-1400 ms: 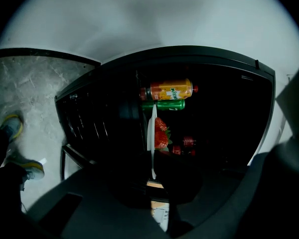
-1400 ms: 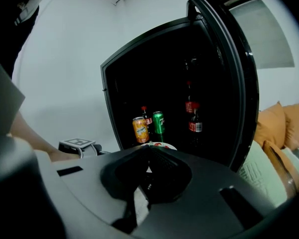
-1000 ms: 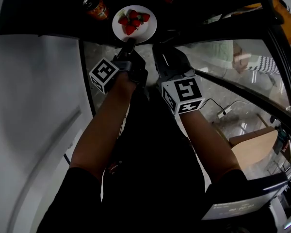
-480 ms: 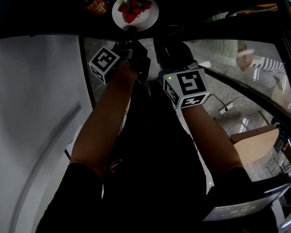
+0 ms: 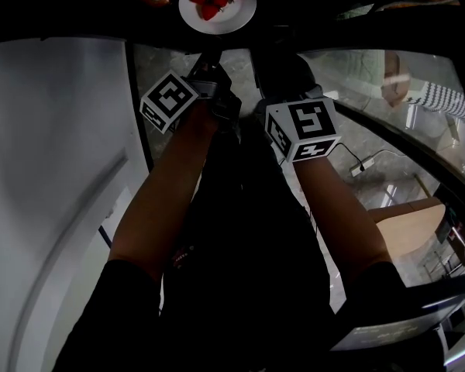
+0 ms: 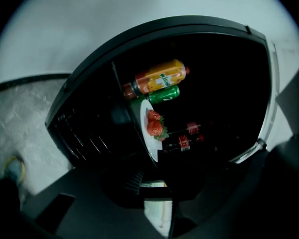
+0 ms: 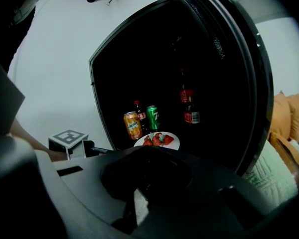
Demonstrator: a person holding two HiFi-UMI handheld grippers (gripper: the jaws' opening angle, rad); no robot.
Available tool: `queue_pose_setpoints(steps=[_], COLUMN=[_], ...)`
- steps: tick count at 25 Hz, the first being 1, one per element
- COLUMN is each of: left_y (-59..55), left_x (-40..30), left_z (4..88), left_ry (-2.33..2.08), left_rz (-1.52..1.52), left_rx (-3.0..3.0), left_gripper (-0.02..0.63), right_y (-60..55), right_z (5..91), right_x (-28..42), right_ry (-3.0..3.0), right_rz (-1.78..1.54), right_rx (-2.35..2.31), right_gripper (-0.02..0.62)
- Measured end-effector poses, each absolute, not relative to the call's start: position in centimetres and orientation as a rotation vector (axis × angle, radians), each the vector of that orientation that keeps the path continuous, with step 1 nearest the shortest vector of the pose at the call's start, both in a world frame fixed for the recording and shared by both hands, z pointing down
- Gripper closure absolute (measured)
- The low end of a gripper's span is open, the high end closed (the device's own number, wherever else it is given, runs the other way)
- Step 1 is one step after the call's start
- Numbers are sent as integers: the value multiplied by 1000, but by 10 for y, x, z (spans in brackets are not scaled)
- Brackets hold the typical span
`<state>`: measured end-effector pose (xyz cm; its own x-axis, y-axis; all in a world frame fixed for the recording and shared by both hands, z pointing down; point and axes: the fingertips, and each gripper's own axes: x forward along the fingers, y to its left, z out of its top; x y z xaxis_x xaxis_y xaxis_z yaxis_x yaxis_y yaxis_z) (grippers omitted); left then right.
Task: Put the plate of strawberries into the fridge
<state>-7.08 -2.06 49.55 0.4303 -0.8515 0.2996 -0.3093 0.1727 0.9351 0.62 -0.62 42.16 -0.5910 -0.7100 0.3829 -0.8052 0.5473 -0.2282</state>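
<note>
Left tool (image 5: 211,59) pinches plate (image 5: 238,14) rim inside dark fridge (image 7: 214,83); right tool (image 7: 148,153) closed, empty, above glossy floor (image 5: 356,138).

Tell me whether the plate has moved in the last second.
Yes. The plate went deeper into the fridge, past its front edge.

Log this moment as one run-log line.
stage: plate inside open fridge | left gripper: shut on plate rim | right gripper: shut, empty | strawberries: on plate | orange can, green can: behind plate
</note>
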Motion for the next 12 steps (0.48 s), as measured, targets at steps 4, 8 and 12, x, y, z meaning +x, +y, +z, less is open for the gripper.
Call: queue_pose_setpoints(steps=[4,8,12], left_y=[-20,-23,-24], left_x=[-70,-69,-63], left_z=[472,468,482], left_ry=[-1423,-1675,-1701], left_rz=[-90,368,461], left_rx=[1839,2160,2187], left_gripper=[540,540,540], right_y=[-4,-3,-2], right_z=[424,426,429], right_x=[8,11,15], right_ry=[-2538,-2536,-2531], right_rz=[559,560,563], right_rx=[1263,1271,1277], right_gripper=[592,592,592])
